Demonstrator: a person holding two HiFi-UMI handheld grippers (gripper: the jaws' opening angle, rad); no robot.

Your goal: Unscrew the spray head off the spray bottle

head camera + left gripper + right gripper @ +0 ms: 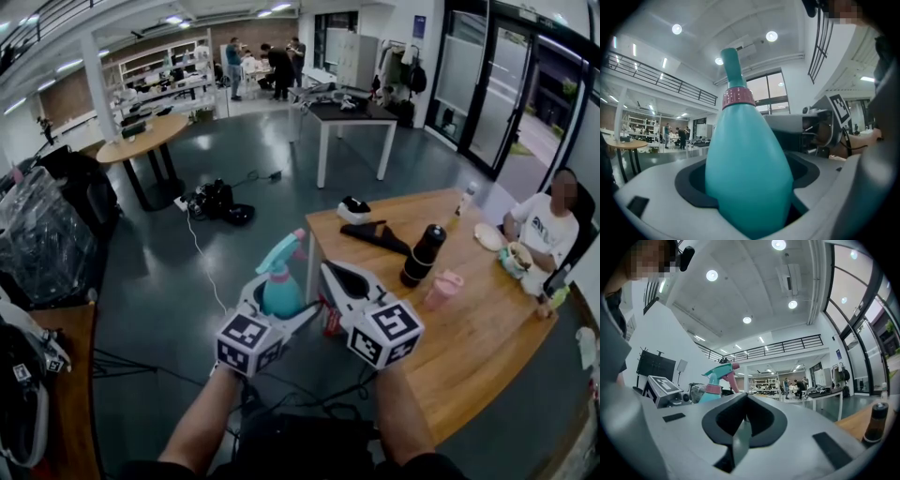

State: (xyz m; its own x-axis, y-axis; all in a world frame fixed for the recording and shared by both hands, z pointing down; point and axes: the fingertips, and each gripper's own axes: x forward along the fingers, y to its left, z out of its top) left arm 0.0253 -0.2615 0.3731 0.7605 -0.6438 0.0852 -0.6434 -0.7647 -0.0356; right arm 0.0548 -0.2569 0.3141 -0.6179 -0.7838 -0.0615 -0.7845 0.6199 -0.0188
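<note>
A teal spray bottle (280,292) stands upright in mid-air, off the table's left corner, with my left gripper (279,307) shut on its body. Its teal spray head (284,247) with a pink trigger points right and away. In the left gripper view the bottle body (747,178) fills the jaws, with the pink collar (738,97) above it. My right gripper (330,270) is shut and holds nothing; it hovers just right of the bottle, apart from it. In the right gripper view the spray head (719,372) shows to the left, beyond the closed jaws.
A wooden table (469,328) lies to the right with a black bottle (422,255), a pink cup (441,289) and a black object (375,234). A person (544,230) sits at its far end. Cables and bags (220,202) lie on the floor ahead.
</note>
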